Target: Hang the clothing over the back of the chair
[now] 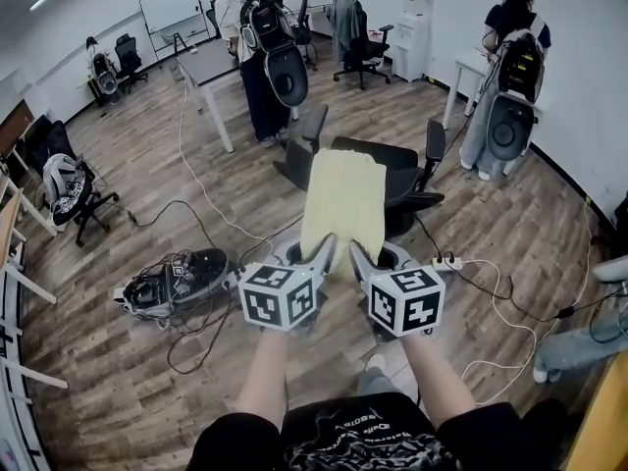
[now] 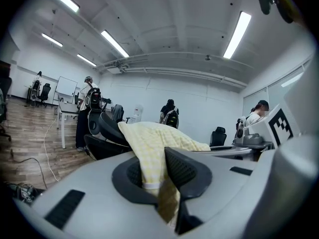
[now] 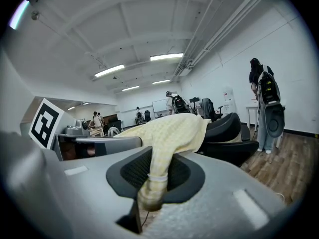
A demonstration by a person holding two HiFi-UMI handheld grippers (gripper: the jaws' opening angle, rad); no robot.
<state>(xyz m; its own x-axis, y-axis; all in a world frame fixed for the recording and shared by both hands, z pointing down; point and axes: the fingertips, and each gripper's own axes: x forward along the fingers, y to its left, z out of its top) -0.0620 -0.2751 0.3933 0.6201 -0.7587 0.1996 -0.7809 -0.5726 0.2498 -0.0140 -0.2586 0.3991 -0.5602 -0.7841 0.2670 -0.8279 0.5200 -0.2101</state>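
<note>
A pale yellow knitted garment (image 1: 343, 199) lies draped over the back of a black office chair (image 1: 402, 180) in front of me. Its near edge hangs toward both grippers. My left gripper (image 1: 326, 248) is shut on the garment's left near corner (image 2: 154, 176), the cloth pinched between the dark pads. My right gripper (image 1: 355, 255) is shut on the right near corner (image 3: 152, 180), a ribbed cuff bunched below the pads. The two grippers stand side by side, close together, just short of the chair back (image 2: 107, 131).
A second dark chair (image 1: 304, 145) stands left of the target chair. Cables (image 1: 196, 199) and a power strip (image 1: 446, 262) lie on the wooden floor. A backpack rig (image 1: 172, 283) lies at the left. People stand by tables at the back (image 1: 257, 57) and right (image 1: 505, 77).
</note>
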